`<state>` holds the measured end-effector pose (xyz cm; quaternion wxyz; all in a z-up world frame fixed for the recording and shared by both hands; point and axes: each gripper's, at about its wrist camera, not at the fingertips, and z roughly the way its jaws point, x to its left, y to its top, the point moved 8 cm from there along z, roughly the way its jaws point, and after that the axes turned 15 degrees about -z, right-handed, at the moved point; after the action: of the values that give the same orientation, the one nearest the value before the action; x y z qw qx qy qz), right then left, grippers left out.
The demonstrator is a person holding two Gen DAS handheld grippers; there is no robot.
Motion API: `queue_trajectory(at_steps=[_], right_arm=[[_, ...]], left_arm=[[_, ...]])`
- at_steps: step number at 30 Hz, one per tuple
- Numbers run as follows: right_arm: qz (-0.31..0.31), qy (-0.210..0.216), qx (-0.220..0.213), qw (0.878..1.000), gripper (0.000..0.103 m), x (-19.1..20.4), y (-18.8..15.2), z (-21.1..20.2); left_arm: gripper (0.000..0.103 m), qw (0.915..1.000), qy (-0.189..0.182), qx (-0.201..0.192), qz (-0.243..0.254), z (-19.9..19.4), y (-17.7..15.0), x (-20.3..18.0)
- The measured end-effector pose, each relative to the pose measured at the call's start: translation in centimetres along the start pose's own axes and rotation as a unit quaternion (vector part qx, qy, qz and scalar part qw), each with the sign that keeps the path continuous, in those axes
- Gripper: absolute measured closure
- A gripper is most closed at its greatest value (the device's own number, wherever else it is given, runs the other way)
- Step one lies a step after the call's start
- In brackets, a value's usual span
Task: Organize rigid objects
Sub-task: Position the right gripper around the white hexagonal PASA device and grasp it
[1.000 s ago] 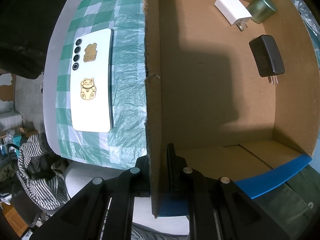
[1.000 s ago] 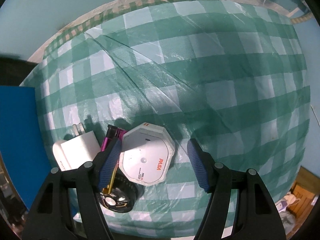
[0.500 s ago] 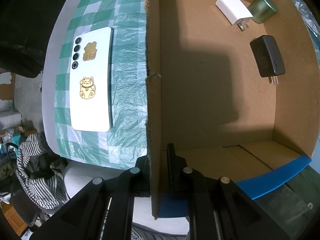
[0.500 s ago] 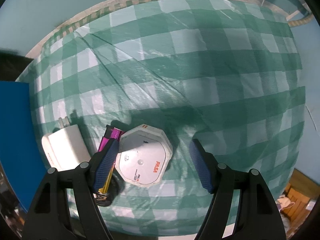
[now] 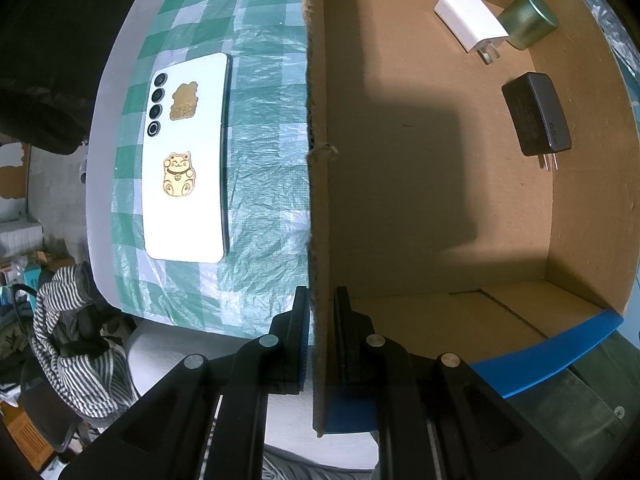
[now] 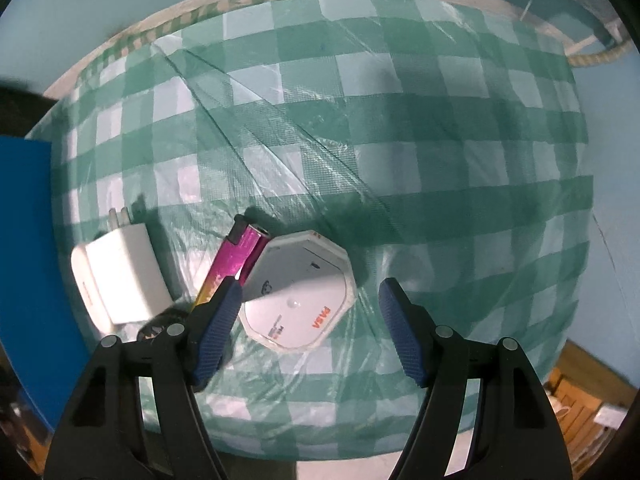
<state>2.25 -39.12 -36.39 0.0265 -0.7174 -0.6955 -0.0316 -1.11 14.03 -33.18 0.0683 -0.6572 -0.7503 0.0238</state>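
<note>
My left gripper (image 5: 321, 312) is shut on the left wall of the cardboard box (image 5: 318, 184), one finger each side. The box holds a white charger (image 5: 470, 22), a green round tin (image 5: 528, 20) and a black charger (image 5: 536, 120). A white phone (image 5: 186, 160) with gold cat stickers lies on the checked cloth left of the box. My right gripper (image 6: 310, 312) is open, its jaws on either side of a white octagonal device (image 6: 298, 290). A pink lighter (image 6: 236, 264) and a white charger (image 6: 120, 280) lie to the left of the device.
A green checked plastic cloth (image 6: 400, 140) covers the table. A blue box flap (image 6: 24, 260) stands at the left edge of the right wrist view. A small dark round object (image 6: 154, 326) lies partly hidden below the charger. A striped garment (image 5: 68, 332) hangs beyond the table edge.
My right gripper has shifted and turned over the octagonal device, which now sits tilted between the open jaws. My left gripper stays shut on the box wall.
</note>
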Motion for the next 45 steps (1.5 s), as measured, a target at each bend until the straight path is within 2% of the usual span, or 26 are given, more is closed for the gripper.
queue_trajectory(at_steps=[2,8,12,16,21,24,30,33,36,40,45], right_arm=[[0.012,0.009,0.005,1.0,0.031,0.6,0.3,0.8],[-0.013,-0.009,0.005,1.0,0.03,1.3,0.2,0.9],[-0.028,0.0,0.031,0.999,0.031,1.1,-1.1,1.3],[-0.027,0.007,0.017,0.999,0.029,1.0,-1.2,1.5],[-0.032,-0.008,0.018,0.999,0.029,1.1,-0.5,1.6],[-0.038,-0.014,0.022,0.999,0.036,1.4,-0.1,1.6],[-0.097,-0.018,0.029,0.995,0.036,2.3,-0.1,1.4],[-0.167,-0.027,0.045,0.985,0.036,3.3,-1.1,1.7],[-0.191,-0.021,0.053,0.98,0.036,3.3,-2.0,1.7],[-0.158,-0.019,0.058,0.986,0.036,2.4,-2.5,1.8],[-0.056,-0.004,0.046,0.997,0.034,0.7,-2.2,1.7]], left_arm=[[0.091,1.0,0.0,0.0,0.0,0.0,0.0,-0.1],[0.091,1.0,-0.002,0.0,-0.002,-0.1,0.0,-0.1],[0.091,1.0,-0.003,-0.001,-0.002,-0.1,0.0,-0.1],[0.091,1.0,-0.002,0.0,-0.002,-0.1,0.0,-0.1],[0.091,1.0,-0.001,0.0,-0.001,-0.1,0.0,-0.1],[0.091,1.0,0.0,0.0,-0.002,0.0,0.0,-0.2],[0.091,1.0,0.0,0.003,-0.001,0.0,0.0,-0.5],[0.091,1.0,0.001,0.003,0.0,0.0,-0.1,-0.7],[0.091,1.0,0.0,0.003,0.0,0.0,-0.2,-0.7],[0.091,1.0,0.0,0.005,-0.002,0.0,0.0,-0.5],[0.091,1.0,0.003,0.006,-0.003,0.2,0.1,-0.6]])
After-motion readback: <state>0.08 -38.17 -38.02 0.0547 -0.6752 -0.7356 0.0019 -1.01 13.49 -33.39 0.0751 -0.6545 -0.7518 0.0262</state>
